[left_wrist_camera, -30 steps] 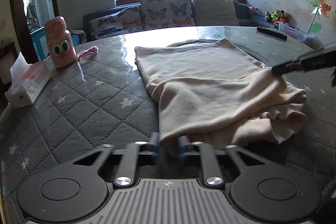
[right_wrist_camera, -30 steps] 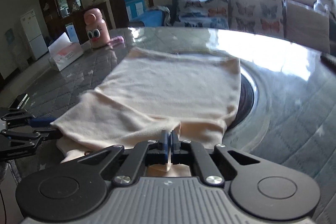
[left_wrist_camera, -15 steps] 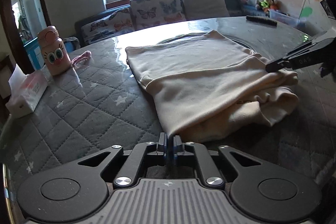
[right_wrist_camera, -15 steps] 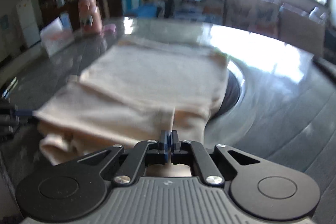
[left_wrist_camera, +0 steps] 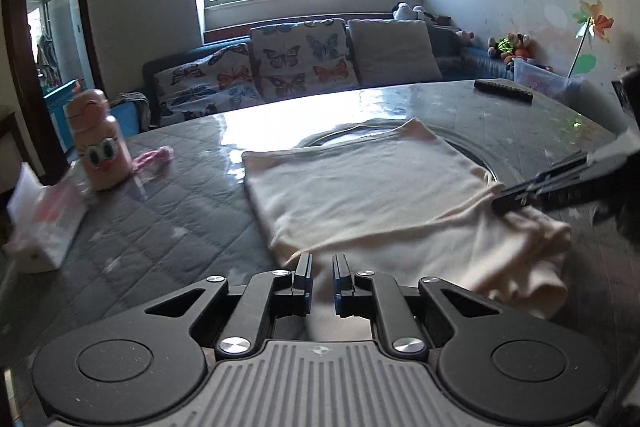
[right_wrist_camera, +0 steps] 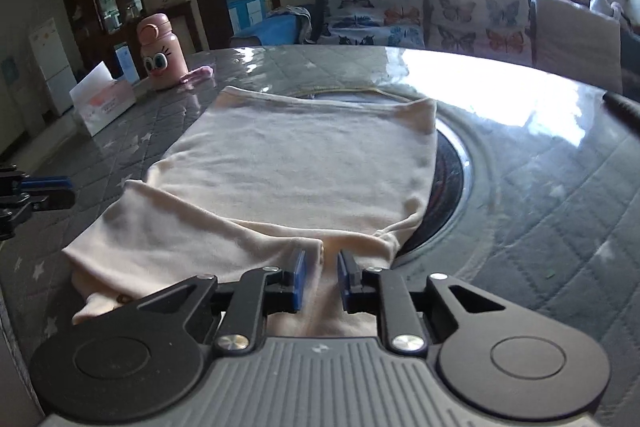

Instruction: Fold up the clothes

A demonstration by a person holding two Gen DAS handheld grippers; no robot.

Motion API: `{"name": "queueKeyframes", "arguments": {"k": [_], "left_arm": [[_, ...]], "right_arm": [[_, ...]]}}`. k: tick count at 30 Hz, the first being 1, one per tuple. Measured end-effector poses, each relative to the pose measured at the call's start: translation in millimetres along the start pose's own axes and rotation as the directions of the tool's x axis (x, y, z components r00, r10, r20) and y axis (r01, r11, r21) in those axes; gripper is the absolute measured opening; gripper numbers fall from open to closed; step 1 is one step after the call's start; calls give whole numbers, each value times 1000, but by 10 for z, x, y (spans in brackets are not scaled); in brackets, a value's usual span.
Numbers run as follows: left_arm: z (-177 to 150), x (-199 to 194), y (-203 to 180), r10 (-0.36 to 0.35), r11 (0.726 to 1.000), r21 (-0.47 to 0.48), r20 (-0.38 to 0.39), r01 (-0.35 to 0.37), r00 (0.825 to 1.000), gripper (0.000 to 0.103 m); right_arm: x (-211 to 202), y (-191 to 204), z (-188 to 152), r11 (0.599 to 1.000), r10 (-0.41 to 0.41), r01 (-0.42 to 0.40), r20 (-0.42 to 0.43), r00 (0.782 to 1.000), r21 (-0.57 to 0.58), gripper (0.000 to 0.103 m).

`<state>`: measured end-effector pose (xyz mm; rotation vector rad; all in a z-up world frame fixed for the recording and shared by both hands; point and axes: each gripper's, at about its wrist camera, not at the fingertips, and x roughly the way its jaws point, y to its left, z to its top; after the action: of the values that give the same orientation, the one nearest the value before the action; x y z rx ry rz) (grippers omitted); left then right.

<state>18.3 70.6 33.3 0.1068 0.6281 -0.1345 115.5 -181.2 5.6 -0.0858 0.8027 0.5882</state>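
A cream garment lies folded on the table, its far part flat in 1 smooth rectangle. The near part is doubled over into a thicker, rumpled band with 2 or more layers showing at its bunched end, directly ahead of both tools' fingertips.

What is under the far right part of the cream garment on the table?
The cream garment lies partly over a dark round inset in the table; only the inset's right arc shows. How far it runs beneath the cloth is hidden.
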Motion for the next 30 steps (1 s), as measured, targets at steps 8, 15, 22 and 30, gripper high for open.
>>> {"name": "queueKeyframes", "arguments": {"k": [8, 15, 22, 30], "left_arm": [[-18, 370, -76, 10, 1000, 16, -48, -9, 999, 12], [-92, 409, -9, 37, 999, -1, -55, -38, 998, 14], [-60, 339, -183, -9, 999, 41, -37, 10, 999, 14], [-86, 297, -456, -86, 989, 119, -39, 90, 996, 14]], "right_arm": [[-46, 117, -4, 998, -19, 21, 46, 999, -53, 2], [46, 68, 20, 998, -47, 49, 43, 998, -43, 2], [-125, 129, 11, 994, -35, 42, 73, 997, -100, 12], [-111, 364, -134, 977, 42, -41, 0, 999, -207, 20]]}}
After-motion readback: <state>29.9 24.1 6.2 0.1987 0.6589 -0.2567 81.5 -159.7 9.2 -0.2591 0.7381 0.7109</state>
